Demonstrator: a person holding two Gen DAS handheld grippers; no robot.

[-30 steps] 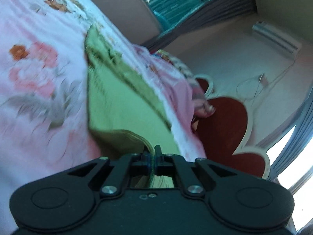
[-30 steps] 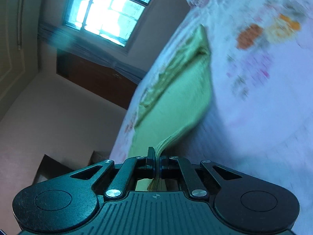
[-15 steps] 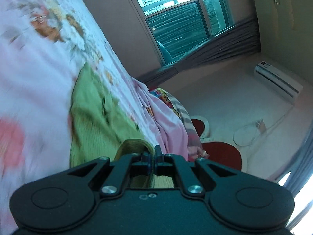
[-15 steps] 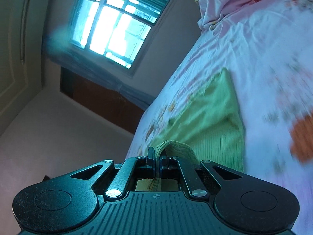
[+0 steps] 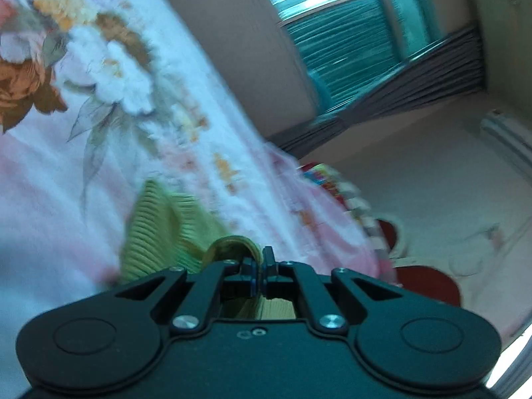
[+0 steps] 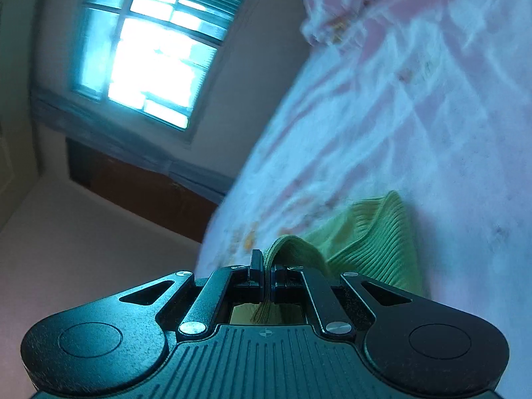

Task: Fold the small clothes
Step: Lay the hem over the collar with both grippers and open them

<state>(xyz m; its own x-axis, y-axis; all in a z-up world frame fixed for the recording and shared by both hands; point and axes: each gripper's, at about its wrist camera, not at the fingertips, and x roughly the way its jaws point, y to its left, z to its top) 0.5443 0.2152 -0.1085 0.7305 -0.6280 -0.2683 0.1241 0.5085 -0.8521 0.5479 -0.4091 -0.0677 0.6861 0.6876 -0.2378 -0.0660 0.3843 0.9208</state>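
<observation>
A small green ribbed garment (image 5: 156, 232) lies on a pink floral bedsheet (image 5: 50, 179). My left gripper (image 5: 259, 266) is shut on one edge of it, the cloth looped just ahead of the fingers. In the right wrist view the same green garment (image 6: 372, 242) shows, and my right gripper (image 6: 267, 274) is shut on another edge, with cloth hanging between the closed fingers. Most of the garment is hidden under both grippers.
The floral bedsheet (image 6: 432, 116) fills the right wrist view's right side. A bunched pink blanket (image 5: 332, 219) and a red headboard (image 5: 429, 286) lie beyond the garment. A window (image 6: 153, 56) and wall (image 5: 239, 33) are behind the bed.
Both grippers have carried their garment edges forward over the rest of it. The visible stretch of green cloth ahead has shrunk a lot, and both views have tilted towards the far end of the bed.
</observation>
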